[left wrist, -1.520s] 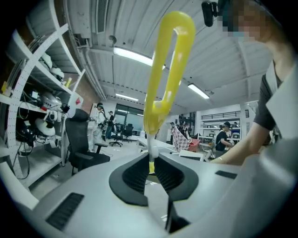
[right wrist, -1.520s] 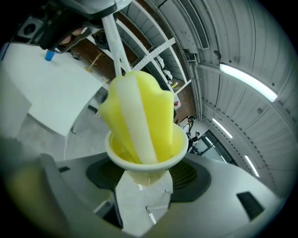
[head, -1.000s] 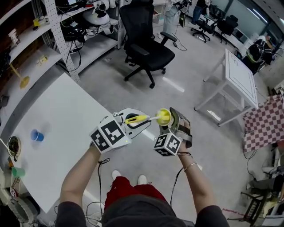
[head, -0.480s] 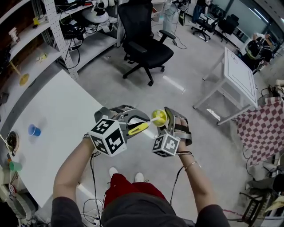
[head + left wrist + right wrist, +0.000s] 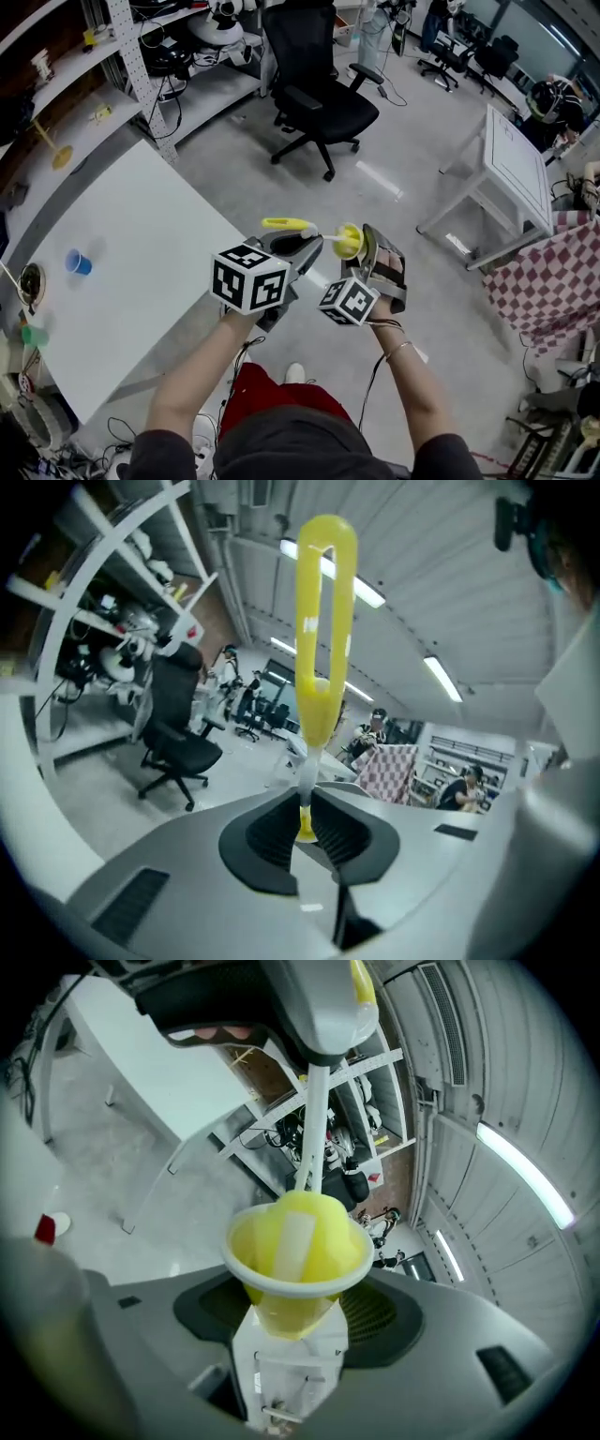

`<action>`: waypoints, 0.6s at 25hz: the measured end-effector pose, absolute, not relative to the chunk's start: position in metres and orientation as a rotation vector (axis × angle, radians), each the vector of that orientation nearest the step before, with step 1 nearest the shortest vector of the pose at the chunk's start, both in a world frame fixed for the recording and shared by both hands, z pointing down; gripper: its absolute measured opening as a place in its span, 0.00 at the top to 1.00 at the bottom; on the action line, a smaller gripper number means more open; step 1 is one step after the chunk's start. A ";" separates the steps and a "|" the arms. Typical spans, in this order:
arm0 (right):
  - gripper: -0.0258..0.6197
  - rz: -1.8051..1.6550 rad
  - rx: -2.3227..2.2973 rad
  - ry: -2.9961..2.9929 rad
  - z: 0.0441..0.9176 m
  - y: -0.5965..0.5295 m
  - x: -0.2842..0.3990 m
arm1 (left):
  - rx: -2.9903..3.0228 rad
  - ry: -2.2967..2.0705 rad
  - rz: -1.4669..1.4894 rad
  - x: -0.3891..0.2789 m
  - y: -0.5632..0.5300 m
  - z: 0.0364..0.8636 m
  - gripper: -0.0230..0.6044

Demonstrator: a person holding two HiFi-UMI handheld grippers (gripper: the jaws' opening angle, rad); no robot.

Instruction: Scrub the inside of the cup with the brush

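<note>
White table (image 5: pixel 131 234) left, small blue cup (image 5: pixel 78 263) on it; black office chair (image 5: pixel 319 98) beyond; checkered cloth (image 5: pixel 539 281) right.

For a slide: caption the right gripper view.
Right tongs hold the yellow cup with the brush head inside it.

1. Left gripper (image 5: pixel 302 246): grey moulded-plastic shell, black ribbed jaw pads (image 5: pixel 267 834), white cube with black square markers (image 5: pixel 249 277).
2. Right gripper (image 5: pixel 364 246): same grey shell and black ribbed pads, with a matching marker cube (image 5: pixel 349 301).
3. Thin black cable (image 5: pixel 374 375): hangs below the right wrist.
4. Clothing: dark grey short-sleeved top (image 5: pixel 281 455), red trousers (image 5: pixel 267 392), white shoes (image 5: pixel 296 374), thin bracelet (image 5: pixel 399 352).
</note>
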State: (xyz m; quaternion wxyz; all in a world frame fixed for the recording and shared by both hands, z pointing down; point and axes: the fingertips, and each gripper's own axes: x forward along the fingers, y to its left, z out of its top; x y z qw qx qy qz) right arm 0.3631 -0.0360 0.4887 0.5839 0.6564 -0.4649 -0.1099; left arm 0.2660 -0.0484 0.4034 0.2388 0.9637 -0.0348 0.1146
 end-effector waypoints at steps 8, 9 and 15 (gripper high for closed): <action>0.50 -0.248 1.475 -1.070 0.496 -0.050 0.364 | 2.500 -0.164 0.266 0.263 -0.060 0.415 0.89; 0.50 -0.243 1.460 -1.093 0.496 -0.049 0.362 | 2.567 -0.141 0.286 0.262 -0.058 0.413 0.89; 0.50 -0.195 1.371 -1.300 0.486 0.002 0.346 | 3.145 0.202 0.514 0.258 0.017 0.385 0.90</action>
